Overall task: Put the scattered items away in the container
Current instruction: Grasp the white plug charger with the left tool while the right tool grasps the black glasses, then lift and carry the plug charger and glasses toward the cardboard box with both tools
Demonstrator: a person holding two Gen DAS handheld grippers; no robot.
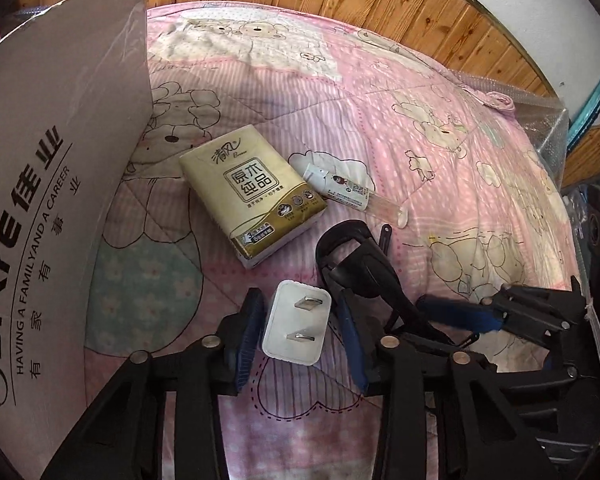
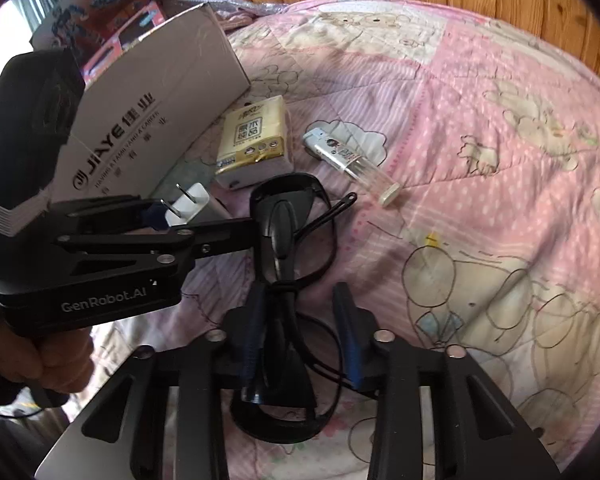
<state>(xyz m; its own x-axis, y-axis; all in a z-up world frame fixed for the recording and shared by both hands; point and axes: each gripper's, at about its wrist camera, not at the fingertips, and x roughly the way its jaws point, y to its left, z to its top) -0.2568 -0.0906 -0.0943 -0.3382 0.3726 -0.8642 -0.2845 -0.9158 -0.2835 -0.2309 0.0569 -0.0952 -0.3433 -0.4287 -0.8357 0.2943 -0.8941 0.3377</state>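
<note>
Left wrist view shows the left gripper [image 1: 300, 326] with its jaws wide apart around a white plug [image 1: 296, 322] on the pink blanket [image 1: 440, 128], beside the cardboard box [image 1: 60, 184]. Right wrist view shows the right gripper [image 2: 302, 334], jaws apart, over black sunglasses [image 2: 288, 232]. A tissue pack [image 1: 254, 202] and a lighter [image 1: 348, 186] lie near.

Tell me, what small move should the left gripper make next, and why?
Probably close the left gripper on the white two-pronged plug adapter: its blue-padded fingers already flank the adapter with small gaps on both sides. The grey cardboard box stands just to the left, ready to receive it.
</note>
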